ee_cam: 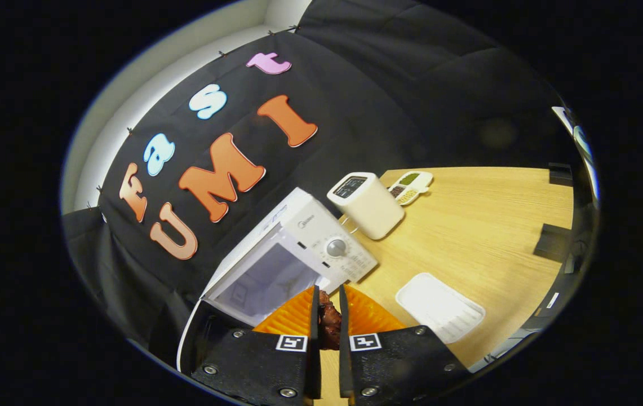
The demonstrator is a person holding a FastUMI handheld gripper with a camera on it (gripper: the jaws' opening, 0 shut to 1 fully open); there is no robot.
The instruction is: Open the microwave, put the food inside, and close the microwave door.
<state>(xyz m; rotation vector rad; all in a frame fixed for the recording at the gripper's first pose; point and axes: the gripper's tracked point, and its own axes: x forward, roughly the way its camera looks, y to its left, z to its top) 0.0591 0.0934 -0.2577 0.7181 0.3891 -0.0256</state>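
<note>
The tool (327, 316) has its two fingers almost together, and a dark brown piece of food (329, 321) sits pinched between them. Both fingers look pressed on it, so the tool is holding the food.

The food looks small and lumpy, like a bit of cooked meat. It is likely light and a little soft, maybe greasy, so it could slip or squash if squeezed too hard. Holding it across its middle, as now, seems the safe way.

The food hangs up off the wooden table (484, 237). Just ahead of the fingers stands the white microwave (298, 248). Its door (186, 338) is swung open, and the inside shows pale and bare. The food is near the opening but not yet in it.

Beside the fingers lies a white tray (439, 307) on the table.
</note>
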